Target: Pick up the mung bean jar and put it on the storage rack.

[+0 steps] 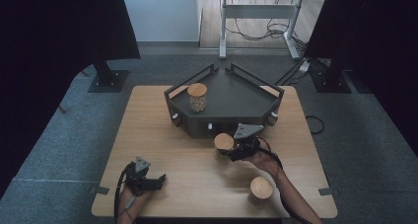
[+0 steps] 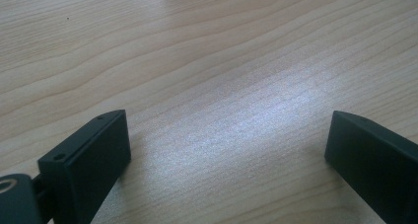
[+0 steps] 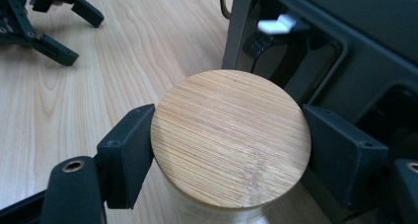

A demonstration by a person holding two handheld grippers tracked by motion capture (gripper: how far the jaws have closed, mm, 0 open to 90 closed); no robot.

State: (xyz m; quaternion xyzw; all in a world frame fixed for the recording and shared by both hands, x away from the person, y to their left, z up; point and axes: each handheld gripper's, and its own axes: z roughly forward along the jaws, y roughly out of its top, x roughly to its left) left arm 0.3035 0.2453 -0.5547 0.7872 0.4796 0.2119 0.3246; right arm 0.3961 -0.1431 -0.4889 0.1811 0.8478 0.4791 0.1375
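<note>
From above the table (image 1: 148, 115), the right gripper (image 1: 235, 150) sits just in front of the dark angular tray (image 1: 231, 93), its jaws closed round a jar with a round wooden lid (image 1: 224, 141). That jar stands on the wood right beside the tray's front wall. A second jar with a wooden lid (image 1: 197, 96) stands inside the tray toward its left corner, and a third jar (image 1: 261, 188) rests on the table near the front edge, beside the person's right forearm. The left gripper (image 1: 156, 180) lies low on the table near the front left, well apart from all three jars, its jaws spread with nothing between them.

Along the left gripper's own view, the two black jaws stand wide apart at either bottom corner, and between them is bare pale wood grain.

Along the right gripper's view, the bamboo-striped lid (image 3: 230, 137) sits squarely between the two jaws, each pad pressed against the lid's rim, one on either side. The pale body of the jar shows just under the lid. Close behind it rises the tray's dark front wall (image 3: 315, 61) with its cut-outs. Farther off at the upper left, the other gripper (image 3: 64, 34) rests on the table with its jaws parted.
</note>
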